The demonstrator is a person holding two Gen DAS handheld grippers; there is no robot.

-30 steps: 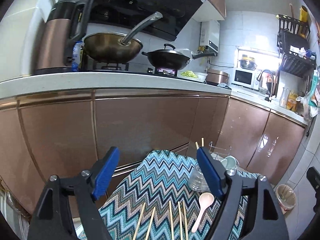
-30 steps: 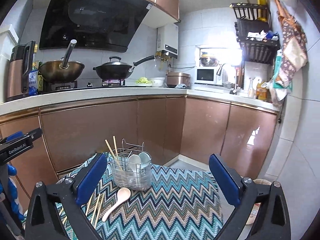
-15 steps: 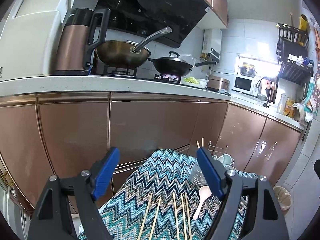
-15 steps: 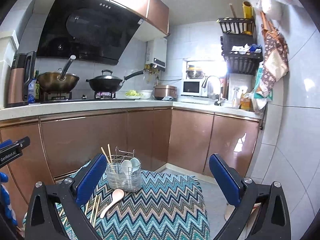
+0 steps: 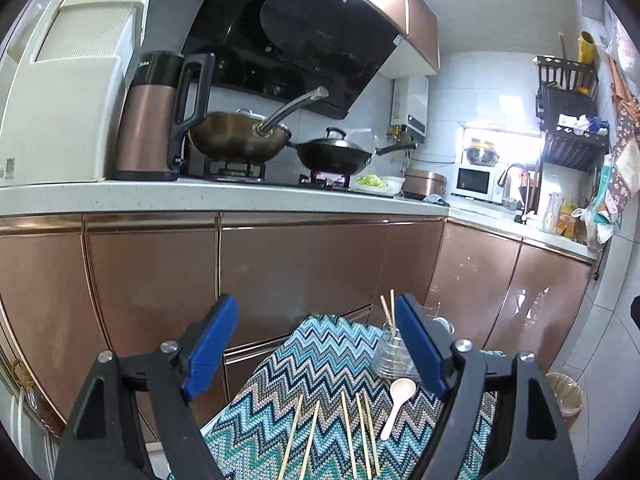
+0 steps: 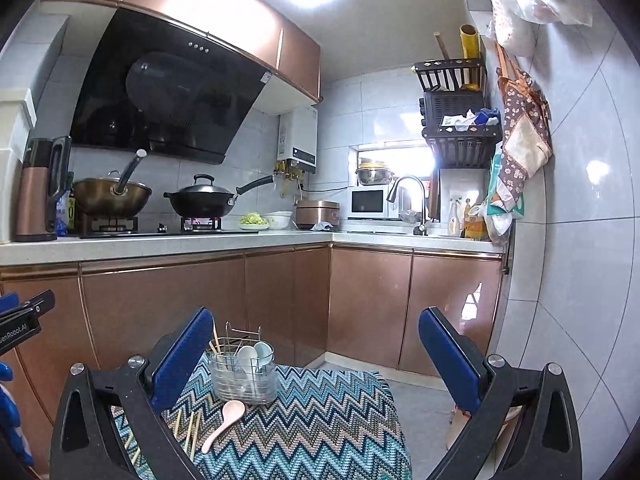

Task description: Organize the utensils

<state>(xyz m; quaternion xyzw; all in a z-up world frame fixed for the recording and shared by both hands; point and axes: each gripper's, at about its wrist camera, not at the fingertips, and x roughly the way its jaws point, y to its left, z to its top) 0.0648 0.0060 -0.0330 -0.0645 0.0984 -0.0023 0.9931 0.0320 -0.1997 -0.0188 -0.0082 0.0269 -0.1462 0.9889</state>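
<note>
A small table under a zigzag blue cloth stands before the kitchen cabinets. On it a clear wire-framed utensil holder contains two chopsticks and white spoons. A pale pink spoon lies loose on the cloth in front of the holder. Several wooden chopsticks lie beside it. My left gripper hangs open above the cloth, nothing between its blue pads. My right gripper is open too, empty, with the holder just inside its left pad.
Copper-coloured cabinets run behind and to the right of the table. The counter carries a kettle, two woks on the stove, a microwave and a sink tap. A bin sits on the floor at right.
Both grippers have drawn back and risen a little, so the table looks smaller and more of the kitchen and ceiling shows. Both jaws stay wide, and the utensils have not moved.
</note>
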